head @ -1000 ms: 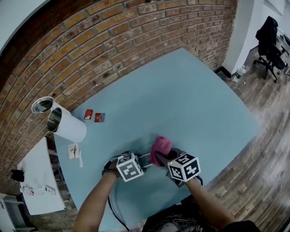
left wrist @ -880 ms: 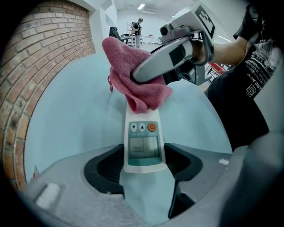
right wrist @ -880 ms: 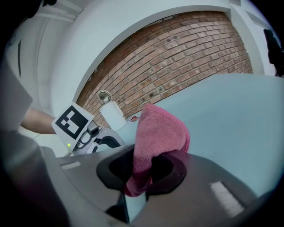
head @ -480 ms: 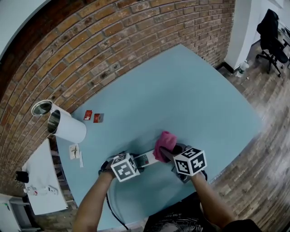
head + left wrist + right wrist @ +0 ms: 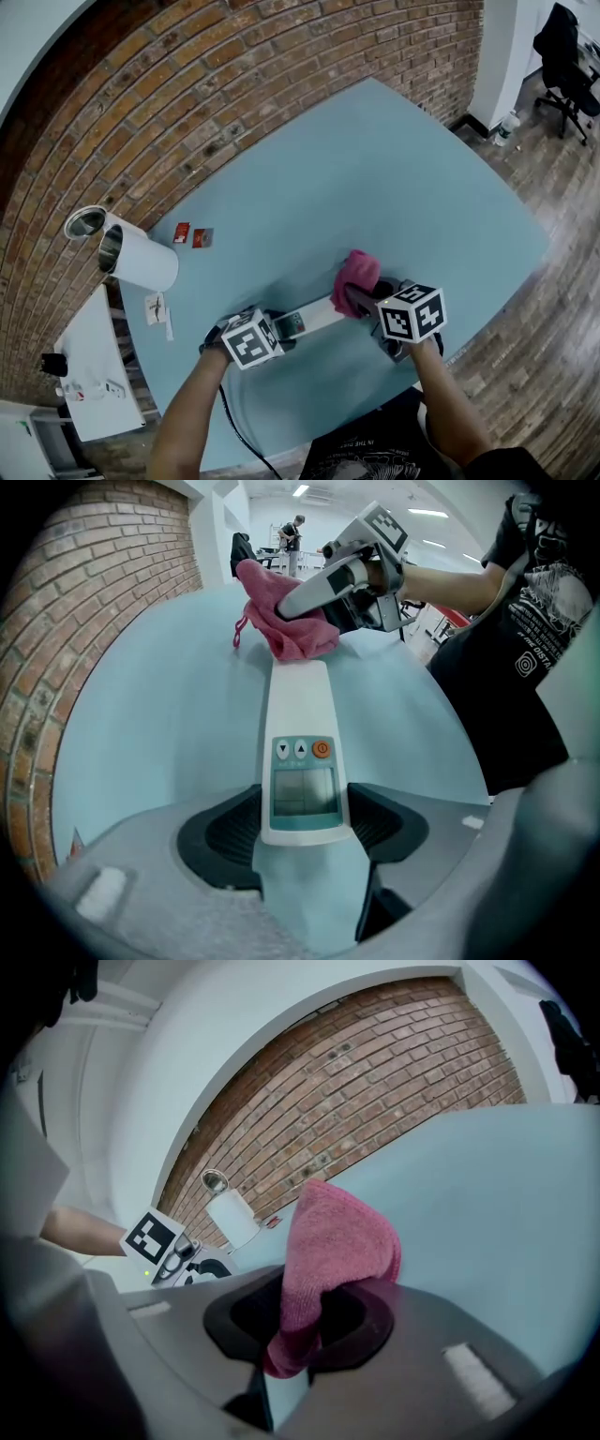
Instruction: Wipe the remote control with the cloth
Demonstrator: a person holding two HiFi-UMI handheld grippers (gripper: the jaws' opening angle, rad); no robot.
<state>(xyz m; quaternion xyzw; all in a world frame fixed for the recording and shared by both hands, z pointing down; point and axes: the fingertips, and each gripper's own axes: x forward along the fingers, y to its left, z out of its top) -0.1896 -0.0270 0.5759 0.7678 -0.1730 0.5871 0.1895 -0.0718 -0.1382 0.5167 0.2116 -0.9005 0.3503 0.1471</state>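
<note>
A long white remote control point(image 5: 311, 320) point(image 5: 300, 733) with a small screen and an orange button lies on the light-blue table point(image 5: 394, 187). My left gripper point(image 5: 267, 337) point(image 5: 302, 829) is shut on its near end. A pink cloth point(image 5: 357, 274) point(image 5: 286, 625) point(image 5: 336, 1251) rests on the remote's far end, bunched up. My right gripper point(image 5: 370, 302) point(image 5: 314, 1330) is shut on that cloth, its jaws pinching a fold.
A white cylinder container point(image 5: 141, 258) with a metal rim lies at the table's left, next to two small red packets point(image 5: 192, 234) and a slip of paper point(image 5: 155, 309). A brick wall point(image 5: 234, 75) runs behind the table. A black office chair point(image 5: 567, 47) stands far right.
The cloth and my right gripper slid right along the remote toward its far end, baring more of the white body. The left gripper kept its hold.
</note>
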